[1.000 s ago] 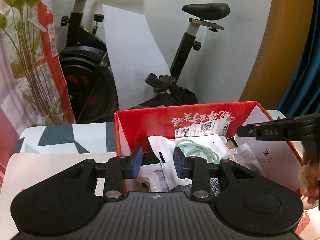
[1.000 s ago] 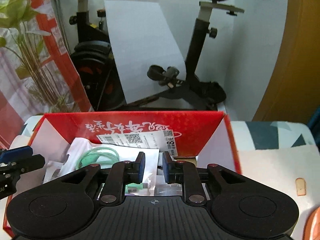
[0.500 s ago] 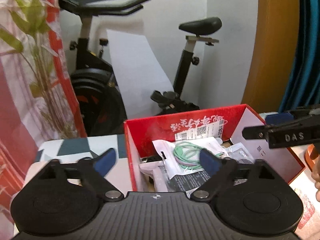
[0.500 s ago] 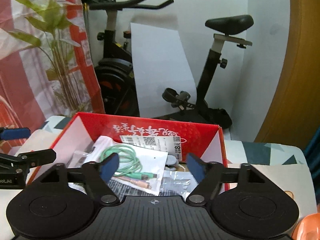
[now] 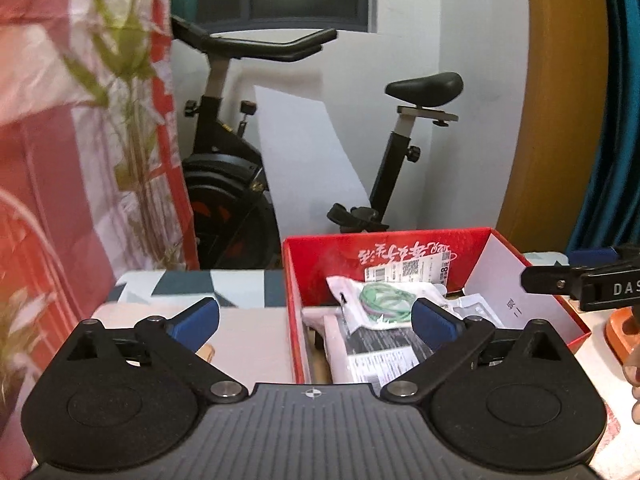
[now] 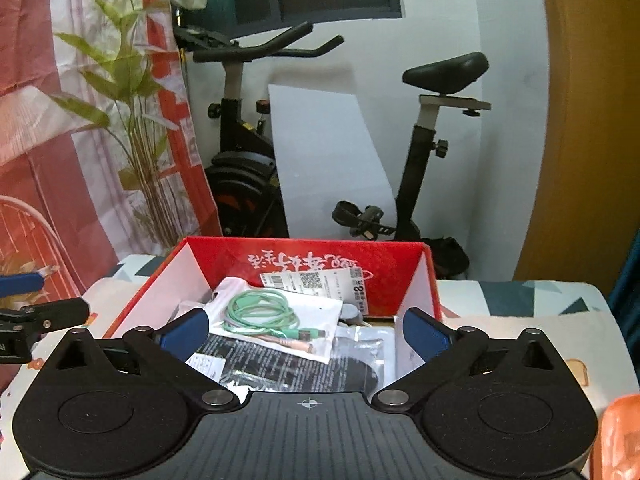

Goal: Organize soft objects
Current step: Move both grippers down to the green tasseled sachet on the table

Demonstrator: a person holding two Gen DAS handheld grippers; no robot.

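Both my left tool (image 5: 314, 318) and right tool (image 6: 304, 330) have just been opening, empty; bagged green cable (image 6: 262, 312) rests mid-frame inside red cardboard box (image 6: 316, 256).

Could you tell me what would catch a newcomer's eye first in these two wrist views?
Probably the open red cardboard box on the patterned table, with a coiled green cable in a clear bag lying on top of other packets. Behind it stands a black exercise bike against the white wall. Both the right gripper and left gripper are wide open, holding nothing.
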